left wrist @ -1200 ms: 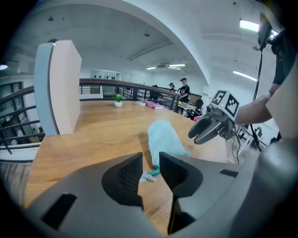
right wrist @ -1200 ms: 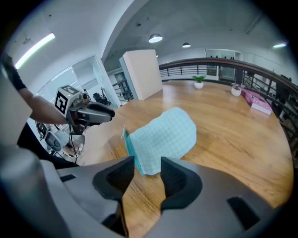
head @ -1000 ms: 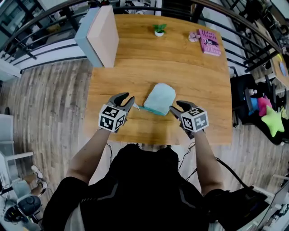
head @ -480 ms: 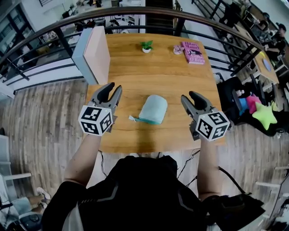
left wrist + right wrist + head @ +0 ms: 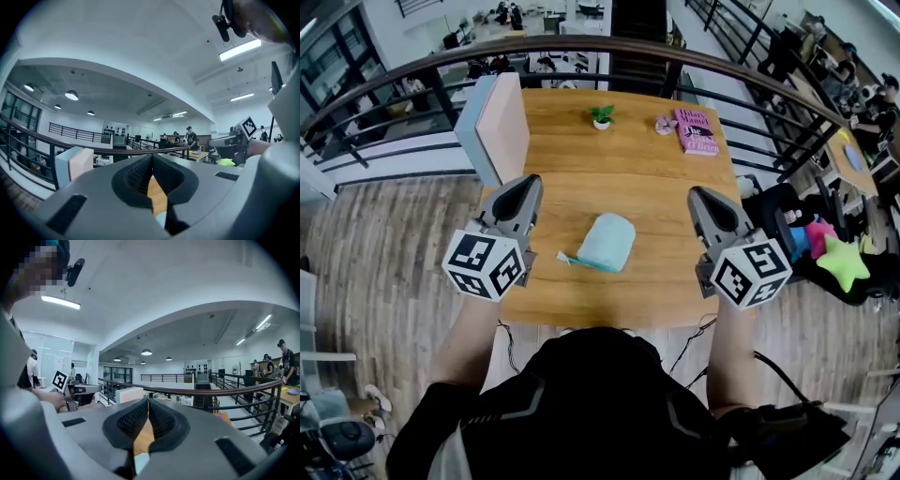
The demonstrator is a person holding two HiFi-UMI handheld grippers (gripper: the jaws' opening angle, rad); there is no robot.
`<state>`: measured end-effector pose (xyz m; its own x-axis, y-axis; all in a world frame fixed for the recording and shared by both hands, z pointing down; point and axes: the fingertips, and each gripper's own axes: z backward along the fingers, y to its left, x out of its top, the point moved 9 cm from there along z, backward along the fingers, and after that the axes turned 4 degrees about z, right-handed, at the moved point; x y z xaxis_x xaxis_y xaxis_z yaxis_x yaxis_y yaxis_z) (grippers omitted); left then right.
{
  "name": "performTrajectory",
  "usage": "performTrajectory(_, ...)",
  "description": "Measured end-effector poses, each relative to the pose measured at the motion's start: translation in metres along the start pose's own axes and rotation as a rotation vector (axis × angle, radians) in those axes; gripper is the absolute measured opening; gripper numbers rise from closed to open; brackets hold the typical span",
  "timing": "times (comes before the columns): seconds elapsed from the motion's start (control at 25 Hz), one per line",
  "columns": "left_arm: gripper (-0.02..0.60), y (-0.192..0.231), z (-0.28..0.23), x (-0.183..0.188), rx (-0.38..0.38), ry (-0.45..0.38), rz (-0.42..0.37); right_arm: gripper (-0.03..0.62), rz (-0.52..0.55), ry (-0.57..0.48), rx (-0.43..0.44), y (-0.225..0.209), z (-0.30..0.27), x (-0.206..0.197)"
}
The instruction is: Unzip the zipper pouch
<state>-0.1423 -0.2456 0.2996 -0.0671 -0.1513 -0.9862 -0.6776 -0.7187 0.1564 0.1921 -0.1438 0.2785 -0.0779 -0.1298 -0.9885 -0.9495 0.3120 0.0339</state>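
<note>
A pale teal zipper pouch (image 5: 606, 241) lies flat on the wooden table (image 5: 572, 178), with its darker zipper edge and pull tab (image 5: 566, 257) towards me at its left. My left gripper (image 5: 528, 186) is held up in the air to the left of the pouch, jaws shut with nothing between them. My right gripper (image 5: 702, 196) is held up to the pouch's right, also shut and empty. In the left gripper view the left gripper (image 5: 151, 160) has its pads pressed together. In the right gripper view the right gripper (image 5: 148, 404) shows the same. Neither gripper touches the pouch.
A white and pink box (image 5: 498, 127) stands upright at the table's left edge. A small potted plant (image 5: 601, 116) and a pink book (image 5: 697, 130) sit at the far side. A dark railing (image 5: 581, 49) curves behind the table. A chair with colourful toys (image 5: 831, 255) is at the right.
Both grippers have risen from beside the pouch and moved apart, and their jaws have gone from open to shut. The pouch stays on the table.
</note>
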Motion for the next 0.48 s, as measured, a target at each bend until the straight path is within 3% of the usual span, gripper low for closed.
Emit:
performTrajectory(0.16,0.029,-0.021,0.004,0.009,-0.005,0.015,0.023,0.009,0.005,-0.019,0.032,-0.009,0.006,0.012)
performTrajectory(0.48,0.029,-0.036,0.016,0.017,0.122,0.018,-0.035,0.008,0.059,-0.027,0.076,-0.01,0.006,0.024)
